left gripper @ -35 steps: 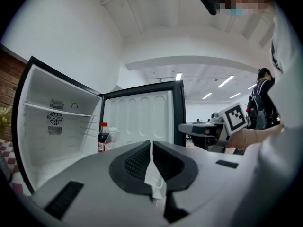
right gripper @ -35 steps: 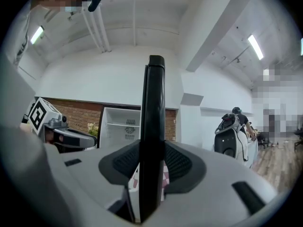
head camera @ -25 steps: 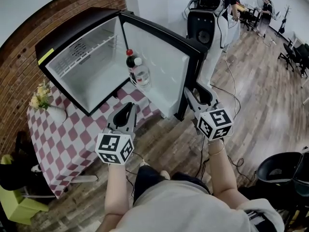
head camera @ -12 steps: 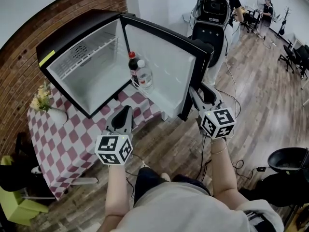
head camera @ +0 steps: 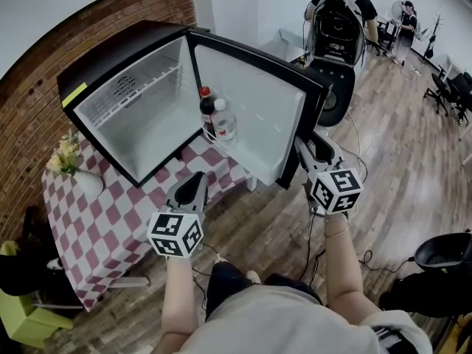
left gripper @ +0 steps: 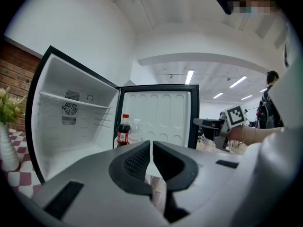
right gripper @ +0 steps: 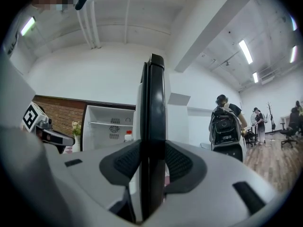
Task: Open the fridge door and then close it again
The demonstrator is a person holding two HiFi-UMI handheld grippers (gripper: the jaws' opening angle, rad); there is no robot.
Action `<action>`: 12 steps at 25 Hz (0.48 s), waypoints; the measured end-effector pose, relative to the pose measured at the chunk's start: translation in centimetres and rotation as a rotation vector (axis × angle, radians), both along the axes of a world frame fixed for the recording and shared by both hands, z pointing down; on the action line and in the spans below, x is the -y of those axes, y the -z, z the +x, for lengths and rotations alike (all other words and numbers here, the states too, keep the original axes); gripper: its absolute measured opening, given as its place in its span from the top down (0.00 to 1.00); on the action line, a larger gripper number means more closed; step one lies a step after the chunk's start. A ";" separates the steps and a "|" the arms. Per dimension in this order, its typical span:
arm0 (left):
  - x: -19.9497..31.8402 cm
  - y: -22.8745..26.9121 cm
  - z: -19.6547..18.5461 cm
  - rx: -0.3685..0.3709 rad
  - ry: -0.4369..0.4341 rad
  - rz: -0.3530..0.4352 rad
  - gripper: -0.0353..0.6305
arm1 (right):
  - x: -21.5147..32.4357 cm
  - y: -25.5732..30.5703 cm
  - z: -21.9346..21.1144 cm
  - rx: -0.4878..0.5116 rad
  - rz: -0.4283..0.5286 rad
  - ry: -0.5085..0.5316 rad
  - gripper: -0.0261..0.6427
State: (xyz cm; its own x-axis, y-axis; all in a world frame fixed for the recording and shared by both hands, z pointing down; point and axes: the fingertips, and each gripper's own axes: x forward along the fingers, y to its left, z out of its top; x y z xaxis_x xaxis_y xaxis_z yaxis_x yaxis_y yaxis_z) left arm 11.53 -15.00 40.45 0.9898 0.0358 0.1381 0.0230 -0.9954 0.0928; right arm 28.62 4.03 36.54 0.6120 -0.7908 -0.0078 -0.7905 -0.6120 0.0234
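our right gripper [head camera: 310, 150] pinches the black-edged white fridge door [head camera: 251, 105] at two o'clock to swing it; left gripper [head camera: 196, 183] idles, jaws pressed together.

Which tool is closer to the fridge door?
Right. The right tool clamps the fridge door at its outer edge, its jaws having just closed further. The left tool, shut and empty, hangs before the open fridge, apart from the door.

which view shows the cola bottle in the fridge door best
The head view: the cola bottle stands unblocked in the door, beside a clear bottle. The left gripper view shows it smaller. In the right gripper view the door edge mostly hides it.
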 end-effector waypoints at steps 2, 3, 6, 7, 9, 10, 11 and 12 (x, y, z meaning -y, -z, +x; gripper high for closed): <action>0.1 -0.3 -0.1 0.006 0.000 0.000 0.92 | -0.1 -0.1 0.0 -0.001 -0.001 -0.002 0.76; 0.2 -0.3 -0.1 0.009 0.002 0.001 0.92 | -0.1 -0.1 0.0 -0.002 0.001 -0.003 0.76; 0.3 -0.4 -0.1 0.017 0.007 0.011 0.92 | -0.3 -0.1 -0.2 -0.005 0.004 -0.004 0.76; 0.4 -0.3 -0.1 0.018 0.009 0.013 0.92 | -0.3 -0.1 -0.1 -0.006 0.004 -0.004 0.76; 0.5 -0.3 0.0 0.018 0.014 0.012 0.92 | -0.3 0.0 0.1 -0.006 0.004 -0.004 0.76; 0.6 -0.3 0.1 0.019 0.016 0.011 0.92 | -0.2 0.1 0.2 -0.006 0.003 -0.004 0.76; 0.7 -0.3 0.1 0.020 0.018 0.010 0.92 | -0.2 0.1 0.2 -0.006 0.003 -0.004 0.76; 0.7 -0.4 0.1 0.021 0.019 0.008 0.92 | -0.2 0.0 0.2 -0.006 0.002 -0.004 0.76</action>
State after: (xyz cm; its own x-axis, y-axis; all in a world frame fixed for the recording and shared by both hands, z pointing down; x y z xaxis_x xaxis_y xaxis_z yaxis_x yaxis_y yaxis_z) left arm 11.61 -15.74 40.86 0.9871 0.0162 0.1595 0.0026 -0.9964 0.0849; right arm 28.84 4.18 36.52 0.6151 -0.7883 -0.0135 -0.7879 -0.6152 0.0269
